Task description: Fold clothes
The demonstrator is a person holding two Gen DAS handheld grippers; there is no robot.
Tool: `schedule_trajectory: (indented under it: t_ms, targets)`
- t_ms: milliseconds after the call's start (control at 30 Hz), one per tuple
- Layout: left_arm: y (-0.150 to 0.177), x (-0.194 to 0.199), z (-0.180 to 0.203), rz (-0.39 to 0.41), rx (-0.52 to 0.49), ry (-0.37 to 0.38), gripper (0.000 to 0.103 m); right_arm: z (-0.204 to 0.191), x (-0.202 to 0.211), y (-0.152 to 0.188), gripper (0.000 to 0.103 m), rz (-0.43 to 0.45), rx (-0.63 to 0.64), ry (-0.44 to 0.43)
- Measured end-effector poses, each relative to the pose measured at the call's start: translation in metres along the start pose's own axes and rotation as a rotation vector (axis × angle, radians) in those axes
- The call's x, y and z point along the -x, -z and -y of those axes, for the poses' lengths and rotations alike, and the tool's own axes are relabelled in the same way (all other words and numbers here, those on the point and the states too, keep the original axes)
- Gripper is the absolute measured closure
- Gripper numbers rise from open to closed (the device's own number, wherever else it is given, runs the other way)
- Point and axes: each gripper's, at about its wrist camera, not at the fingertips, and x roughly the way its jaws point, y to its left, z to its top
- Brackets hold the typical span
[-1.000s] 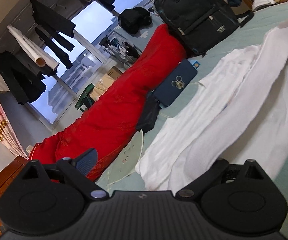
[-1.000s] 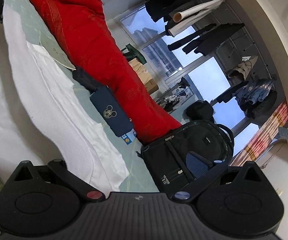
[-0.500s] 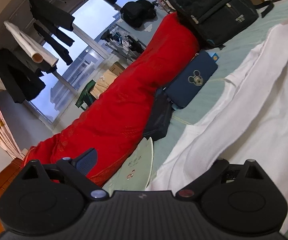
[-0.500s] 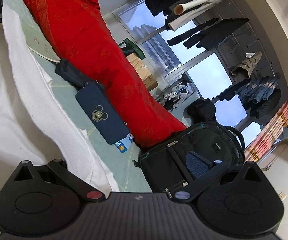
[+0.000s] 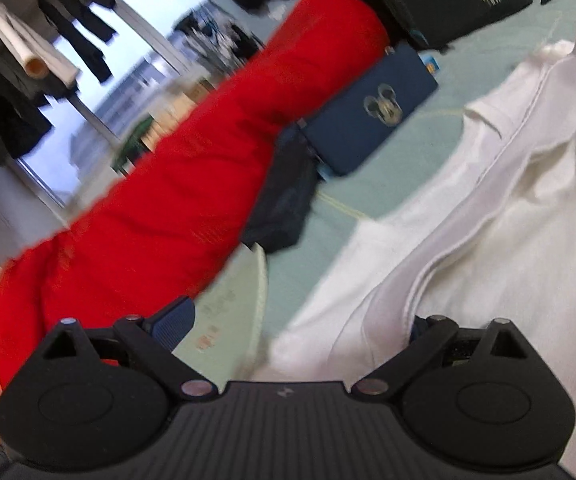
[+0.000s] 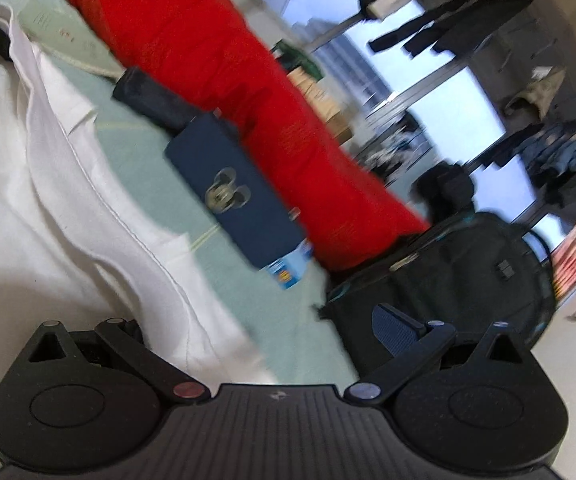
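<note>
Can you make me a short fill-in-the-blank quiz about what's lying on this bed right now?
1. The garment spread on the bed is ____ in colour.
2. The navy case bears a ____-shaped emblem.
3. The long quilt beside the case is ____.
4. The black backpack lies at the quilt's ____.

Missing words: white; mouse-head; red; end

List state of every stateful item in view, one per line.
white shirt: spread on the bed, partly folded lengthwise
left gripper: jaws open, shirt edge lying between them
right gripper: jaws open, shirt edge lying between them
navy case: shut, flat on the bed
black backpack: zipped, against the red quilt
red quilt: rolled lengthwise
</note>
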Motion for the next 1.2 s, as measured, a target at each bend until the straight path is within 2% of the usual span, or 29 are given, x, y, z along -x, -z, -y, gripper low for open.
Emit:
schedule_trajectory:
  t_ms: [233,400,533,700,800,1000,1200]
  targets:
    - [0.009,0.026,-0.015,-0.018,-0.009,0.052,0.006,0.025,0.025,0.009,0.000,-0.044,-0.096,-0.139]
    - [0.023,0.056,-0.020,-0.040,-0.030,0.128,0.006,0.045,0.047,0.015,0.000,-0.071,-0.157,-0.243]
    - [0.025,0.059,-0.026,-0.066,-0.003,0.117,0.006,0.053,0.050,0.020,0.000,-0.094,-0.183,-0.234]
    - [0.008,0.036,-0.048,-0.080,0.150,0.141,0.006,0.065,0.025,0.011,0.000,-0.114,-0.257,-0.242]
    - [-0.001,0.012,-0.062,-0.094,0.239,0.129,0.006,0.075,-0.002,0.004,0.000,-0.133,-0.320,-0.242]
    - [-0.005,-0.036,-0.073,-0.156,0.371,0.119,0.007,0.094,-0.021,0.013,0.000,-0.137,-0.461,-0.279]
    - [0.005,-0.020,-0.091,-0.078,0.462,0.130,0.007,0.112,-0.039,0.023,0.000,-0.140,-0.601,-0.317]
